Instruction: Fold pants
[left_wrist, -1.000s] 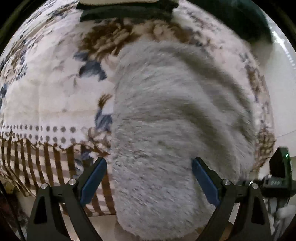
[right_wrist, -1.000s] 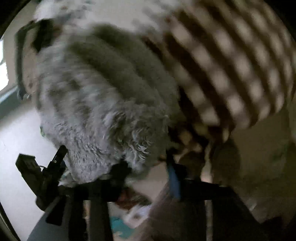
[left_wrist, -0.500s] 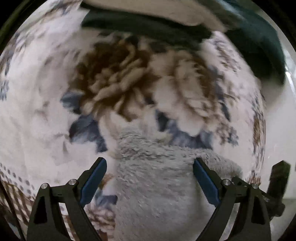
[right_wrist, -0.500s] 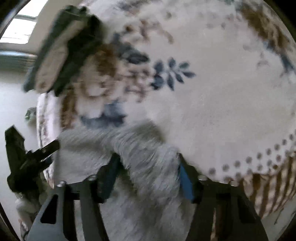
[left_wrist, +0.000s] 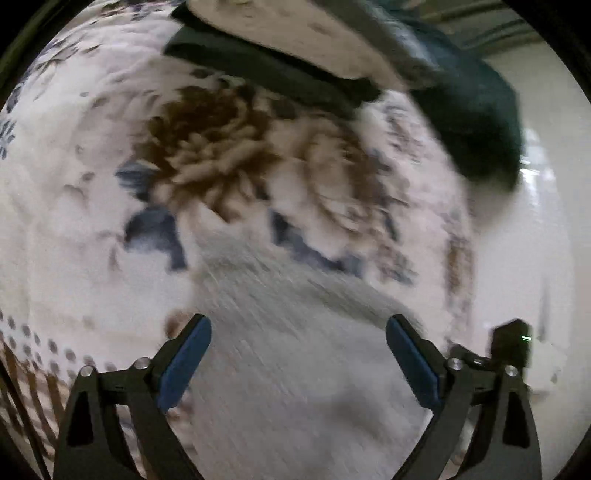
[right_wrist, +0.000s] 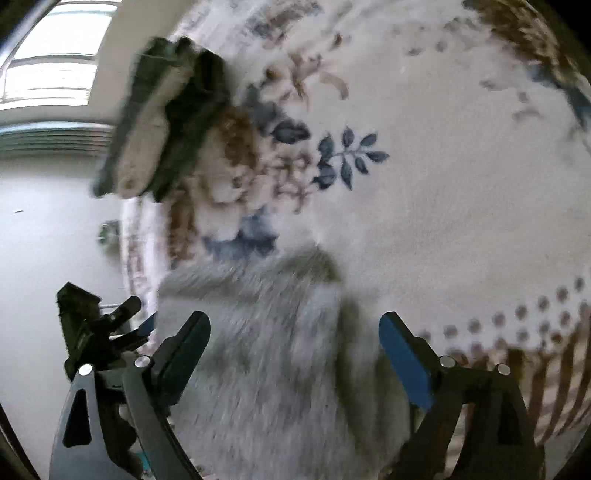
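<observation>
Left wrist view: fuzzy grey pants (left_wrist: 295, 354) spread on a flowery blanket (left_wrist: 92, 229), lying low in the middle, right in front of the left gripper (left_wrist: 298, 347). Fingers spread wide with the blue pads (left_wrist: 184, 363) either side of the fabric, nothing pinched. Dark folded clothes (left_wrist: 280, 77) stacked at the far end of the blanket, well apart from the pants. Pale floor (left_wrist: 535, 240) off to the right. Pretty blurry overall.

Right wrist view: same pants (right_wrist: 280, 362) low in the middle, top edge bunched up a bit. Right gripper (right_wrist: 293, 343) also gaping wide over them, not clamped on anything. Other gripper (right_wrist: 110, 332) visible just beside the pants on the left. Clothes stack (right_wrist: 159, 122) up top left, window (right_wrist: 55, 55) behind it.
</observation>
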